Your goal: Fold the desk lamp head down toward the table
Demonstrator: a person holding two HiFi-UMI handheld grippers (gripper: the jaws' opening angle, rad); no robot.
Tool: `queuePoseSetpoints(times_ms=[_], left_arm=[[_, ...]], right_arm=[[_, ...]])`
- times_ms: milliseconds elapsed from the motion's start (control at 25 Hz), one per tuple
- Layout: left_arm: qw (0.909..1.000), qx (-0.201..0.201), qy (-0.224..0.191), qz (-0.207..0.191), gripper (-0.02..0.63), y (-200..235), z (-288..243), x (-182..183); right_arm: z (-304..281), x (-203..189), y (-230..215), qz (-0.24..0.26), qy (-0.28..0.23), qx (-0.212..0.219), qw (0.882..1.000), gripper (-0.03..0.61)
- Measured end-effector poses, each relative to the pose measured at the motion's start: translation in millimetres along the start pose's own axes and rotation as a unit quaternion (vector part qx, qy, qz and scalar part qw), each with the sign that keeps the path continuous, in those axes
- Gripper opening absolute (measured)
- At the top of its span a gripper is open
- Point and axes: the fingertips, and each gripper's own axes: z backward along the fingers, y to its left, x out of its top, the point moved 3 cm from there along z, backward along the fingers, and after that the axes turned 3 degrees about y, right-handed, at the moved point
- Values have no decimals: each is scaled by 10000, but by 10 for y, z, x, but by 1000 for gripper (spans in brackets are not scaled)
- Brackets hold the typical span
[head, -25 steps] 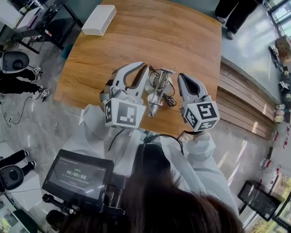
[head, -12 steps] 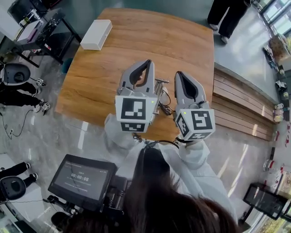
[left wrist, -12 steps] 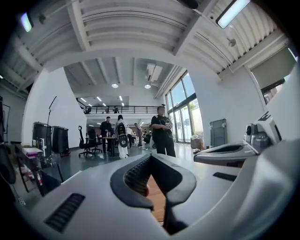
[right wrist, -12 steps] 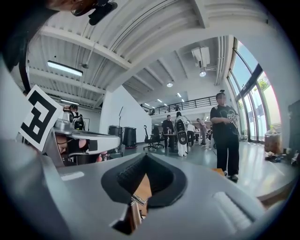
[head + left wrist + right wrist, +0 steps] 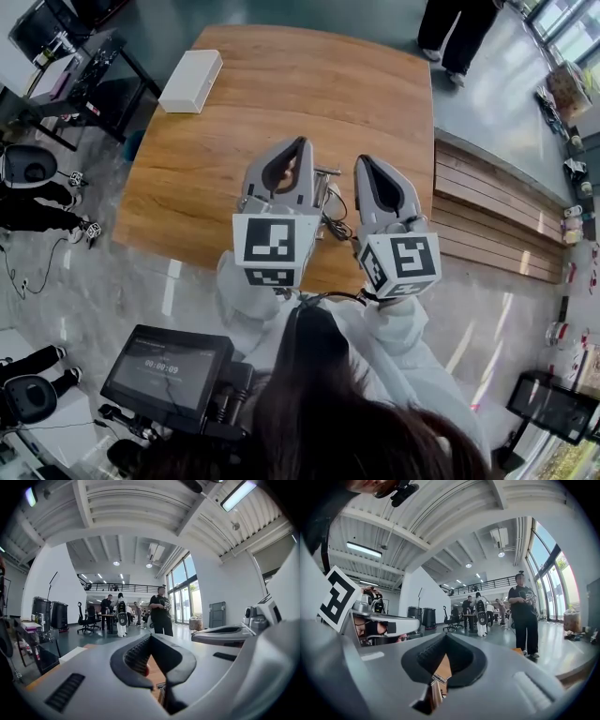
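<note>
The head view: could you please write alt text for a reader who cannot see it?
Seen from above, a person holds the left tool and right tool side by side over a wooden table, both shut and empty. A metal desk lamp shows partly between them; a white box lies at the far-left corner.

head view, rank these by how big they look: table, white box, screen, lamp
1. table
2. screen, though it sits nearest the camera
3. white box
4. lamp, mostly hidden, so unsure
</note>
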Motion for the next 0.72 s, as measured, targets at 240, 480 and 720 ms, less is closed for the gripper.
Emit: queuePoseSetpoints(times_ms=[240, 480, 720], left_arm=[[10000, -57, 47, 8, 0, -55, 28, -13], [9999, -86, 41, -43, 0, -64, -7, -30], [9999, -133, 57, -40, 0, -77, -24, -20]], right_arm=[[64, -10, -13, -32, -4, 14, 10000, 0], [19, -29, -12, 18, 22, 38, 10000, 0], [2, -11, -19, 29, 35, 39, 10000, 0]])
